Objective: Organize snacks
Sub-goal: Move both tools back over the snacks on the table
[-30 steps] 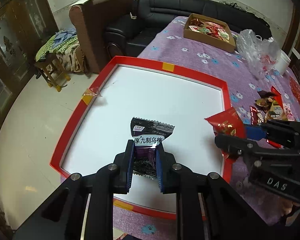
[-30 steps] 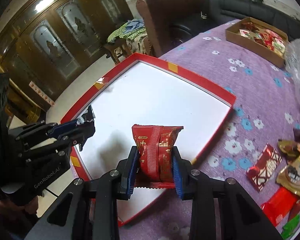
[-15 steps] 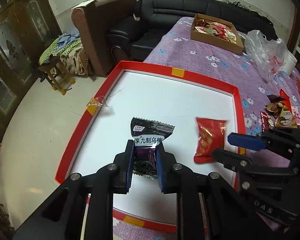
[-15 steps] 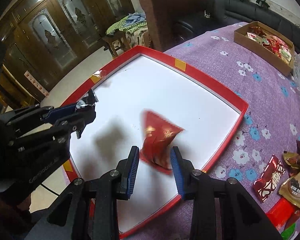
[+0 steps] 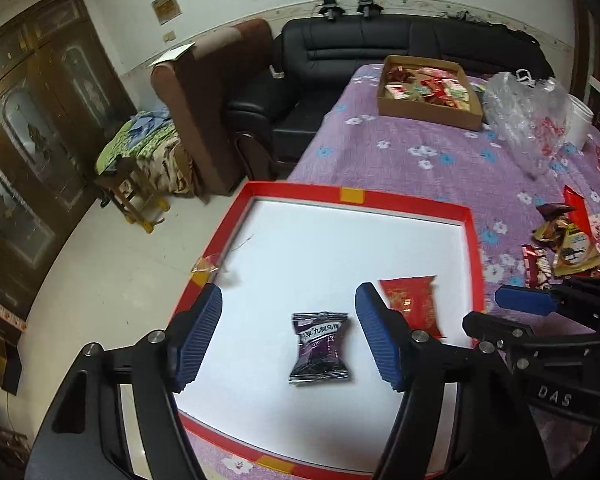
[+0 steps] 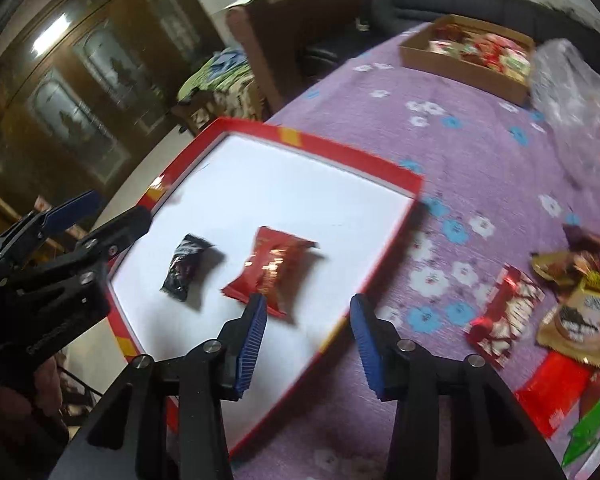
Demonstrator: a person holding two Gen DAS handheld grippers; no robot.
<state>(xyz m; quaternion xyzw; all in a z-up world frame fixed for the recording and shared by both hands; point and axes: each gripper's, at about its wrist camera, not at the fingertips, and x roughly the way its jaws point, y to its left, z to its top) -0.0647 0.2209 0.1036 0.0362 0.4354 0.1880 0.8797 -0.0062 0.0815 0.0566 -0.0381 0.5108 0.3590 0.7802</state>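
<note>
Black leather sofa, brown armchair, wooden cabinet (glass-fronted), pale tiled floor

Home living room: black sofa, brown armchair, wooden cabinet.

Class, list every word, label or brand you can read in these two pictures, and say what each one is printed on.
"DAS": black body of the right gripper.
"享九制乌梅": dark purple foil snack packet in the red-rimmed white tray.
Embossed lettering on the left gripper: too blurred.
Print on the red foil packet and the loose wrappers: unreadable.
</note>
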